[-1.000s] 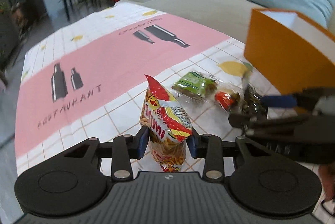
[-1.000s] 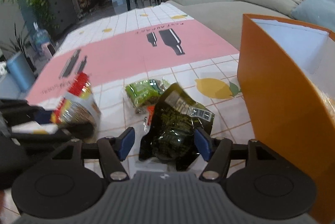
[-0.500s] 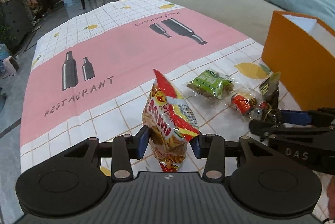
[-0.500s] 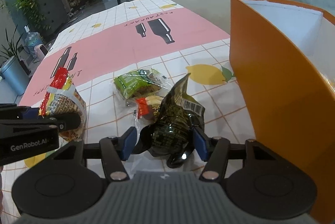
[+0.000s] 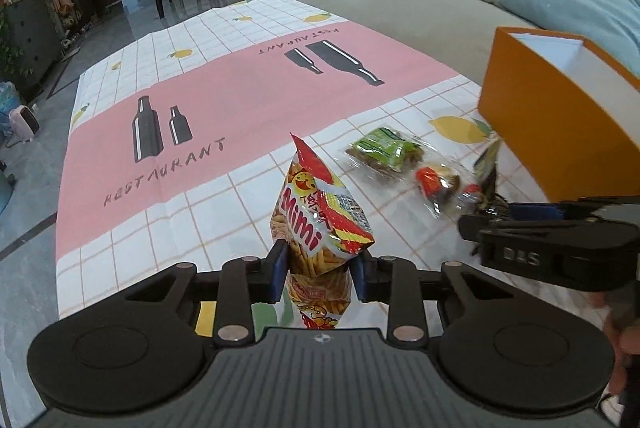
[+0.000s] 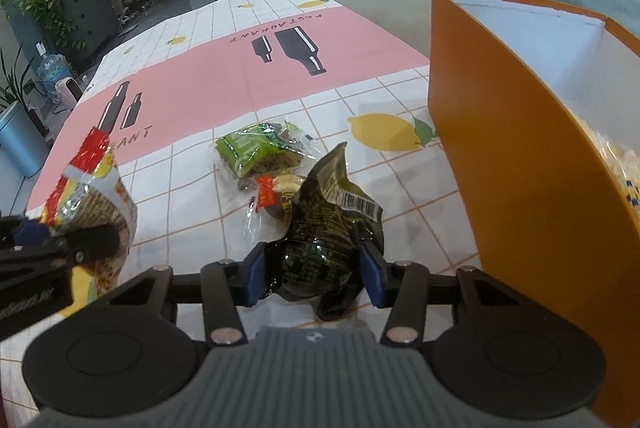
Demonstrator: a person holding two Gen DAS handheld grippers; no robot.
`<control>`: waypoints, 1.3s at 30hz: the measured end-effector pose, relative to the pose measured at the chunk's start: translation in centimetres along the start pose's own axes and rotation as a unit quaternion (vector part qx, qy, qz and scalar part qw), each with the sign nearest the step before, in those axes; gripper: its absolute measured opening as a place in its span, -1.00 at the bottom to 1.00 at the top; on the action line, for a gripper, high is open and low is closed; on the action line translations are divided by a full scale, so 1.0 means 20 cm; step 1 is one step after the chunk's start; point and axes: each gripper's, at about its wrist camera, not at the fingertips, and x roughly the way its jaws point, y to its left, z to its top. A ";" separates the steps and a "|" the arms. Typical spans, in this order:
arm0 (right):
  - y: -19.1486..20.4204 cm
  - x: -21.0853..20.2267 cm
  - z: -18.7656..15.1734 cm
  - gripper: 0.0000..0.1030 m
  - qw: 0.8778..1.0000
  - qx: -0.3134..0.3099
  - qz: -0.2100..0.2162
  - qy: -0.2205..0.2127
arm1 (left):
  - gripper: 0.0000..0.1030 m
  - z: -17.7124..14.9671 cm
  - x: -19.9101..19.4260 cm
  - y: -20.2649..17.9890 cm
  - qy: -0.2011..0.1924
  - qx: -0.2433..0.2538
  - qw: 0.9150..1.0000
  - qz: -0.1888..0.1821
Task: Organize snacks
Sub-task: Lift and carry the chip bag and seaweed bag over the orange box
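**Both grippers clamped on snack bags beside the orange box**

Left wrist view: I see the left gripper (image 5: pixel 320 270), its blue-padded fingers (image 5: pixel 278 270) having just been closing, now pinching the waist of a crinkly red-and-yellow Mimi bag (image 5: pixel 320 224) that stands upright between them over the surface (image 5: pixel 224 228), a smooth cloth of white grid and pink band. Farther right lie a flat green packet (image 5: pixel 386 152) and a clear wrapped red snack (image 5: pixel 438 184), just beside each other. The right gripper (image 5: pixel 492 212) enters from the right, its grip hidden by its own body. The stiff orange box (image 5: pixel 552 132) stands at far right, white inside.

Right wrist view: here my right gripper (image 6: pixel 316 268) shows its fingers (image 6: pixel 370 274), which have also just been closing, squeezing a glossy dark green pouch (image 6: pixel 324 232) with a barcode, crumpled and dented at both pads. This view alone shows yellowish packets inside the box (image 6: pixel 520 164) at the right edge. The Mimi bag (image 6: pixel 96 188) sits at left, blurred.
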 end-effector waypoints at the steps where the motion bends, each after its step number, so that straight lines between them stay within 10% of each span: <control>1: 0.01 -0.01 -0.01 -0.08 1.000 0.000 0.001 0.000 | -0.30 -0.01 -0.03 0.00 -0.001 -0.002 1.000 -0.002; 20: 0.05 -0.65 -0.08 -0.08 0.995 0.000 0.048 -0.091 | -0.31 0.00 -0.53 -0.12 -0.064 0.019 0.998 -0.014; 39: -0.54 -1.07 0.04 -0.08 0.993 -0.017 -0.021 -0.117 | -0.31 0.46 -0.56 -0.60 -0.068 0.083 0.979 -0.171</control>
